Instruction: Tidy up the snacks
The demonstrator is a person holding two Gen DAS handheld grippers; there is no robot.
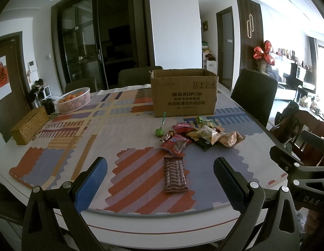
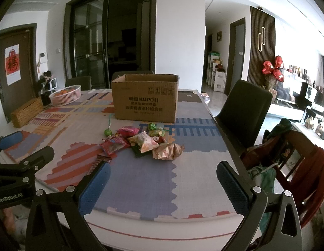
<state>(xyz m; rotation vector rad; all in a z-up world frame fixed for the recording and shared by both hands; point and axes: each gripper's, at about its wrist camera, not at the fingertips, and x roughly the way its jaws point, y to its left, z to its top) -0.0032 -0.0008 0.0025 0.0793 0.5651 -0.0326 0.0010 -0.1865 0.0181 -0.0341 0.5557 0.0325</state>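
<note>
Both your jaws stand spread wide, gripping nothing: left gripper [image 1: 160,173], right gripper [image 2: 163,177], both low over the table's [image 1: 153,226] near rim. Ahead of your left fingers lies a brown striped wrapper [image 1: 175,174], flat on the patterned mat [image 1: 63,125]. Beyond it, crinkly snack packets [image 2: 141,144] heap just before the open cardboard box [image 2: 145,97], bare mat around them
</note>
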